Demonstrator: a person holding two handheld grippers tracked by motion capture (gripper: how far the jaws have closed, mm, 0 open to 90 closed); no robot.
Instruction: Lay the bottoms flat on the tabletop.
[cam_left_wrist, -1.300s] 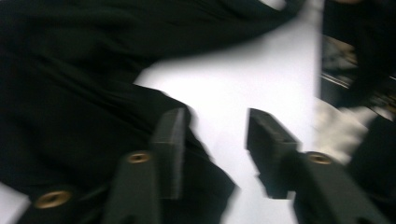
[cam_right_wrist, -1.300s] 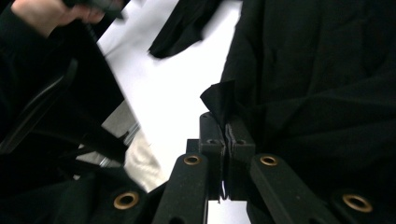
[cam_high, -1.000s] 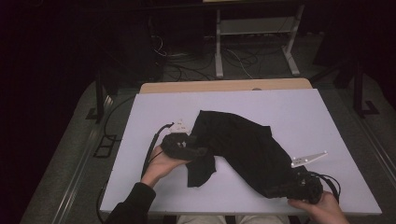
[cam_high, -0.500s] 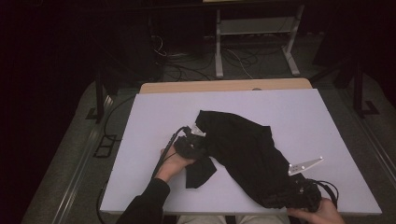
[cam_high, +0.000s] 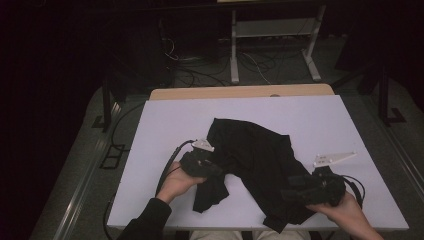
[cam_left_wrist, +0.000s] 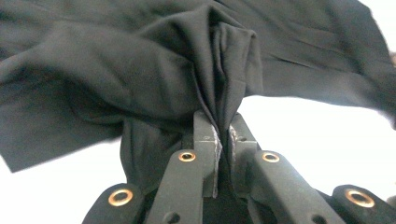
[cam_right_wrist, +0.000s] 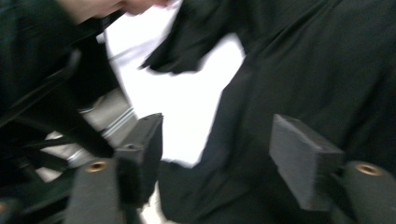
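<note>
A crumpled black cloth (cam_high: 260, 160) lies across the middle of the white table (cam_high: 300, 115). My left gripper (cam_high: 212, 167) is at the cloth's left edge, shut on a bunched fold of it; in the left gripper view the jaws pinch the black cloth (cam_left_wrist: 219, 70) between them, the left gripper (cam_left_wrist: 223, 133) pointing into the fabric. My right gripper (cam_high: 292, 192) sits at the cloth's lower right corner, over the fabric. In the right gripper view the right gripper (cam_right_wrist: 215, 149) stands open, jaws wide apart, with the black cloth (cam_right_wrist: 303, 70) beneath and beyond them.
A wooden board edge (cam_high: 240, 93) runs along the table's far side. Behind it stands a metal frame (cam_high: 272, 30) with cables on the dark floor. Cables trail from both grippers. The table's near edge lies just below my hands.
My left gripper has moved right and slightly forward, pulling the cloth's left edge with it. The right gripper has shifted left onto the cloth's lower corner.
</note>
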